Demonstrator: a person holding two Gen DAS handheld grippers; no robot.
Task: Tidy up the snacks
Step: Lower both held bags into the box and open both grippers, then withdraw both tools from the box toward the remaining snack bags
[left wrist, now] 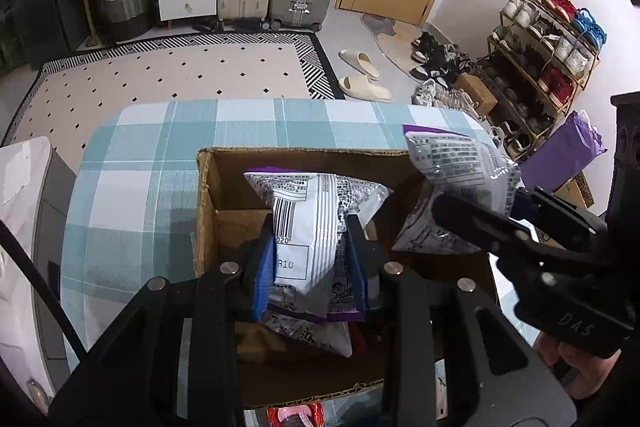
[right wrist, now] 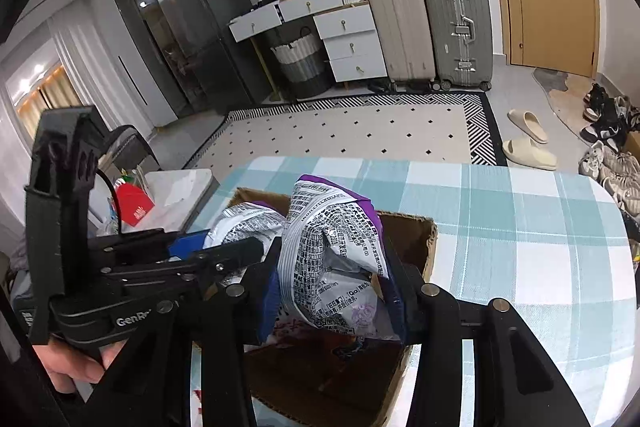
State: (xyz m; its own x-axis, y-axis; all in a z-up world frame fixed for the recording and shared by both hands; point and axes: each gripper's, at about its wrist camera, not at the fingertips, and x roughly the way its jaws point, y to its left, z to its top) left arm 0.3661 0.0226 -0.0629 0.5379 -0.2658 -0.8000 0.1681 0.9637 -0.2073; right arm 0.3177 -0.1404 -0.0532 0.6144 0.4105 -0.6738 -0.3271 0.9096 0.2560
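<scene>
Snack bags, two in number, were held over an open cardboard box [left wrist: 208,195] on the checked tabletop [left wrist: 140,163]. At left, the left gripper [left wrist: 311,263] was clamped on a grey and purple snack bag [left wrist: 316,223] just above the box interior. At right, the right gripper [right wrist: 334,291] was clamped on a second snack bag [right wrist: 332,247] over the box's right side. A further packet [left wrist: 316,335] lay inside the box.
</scene>
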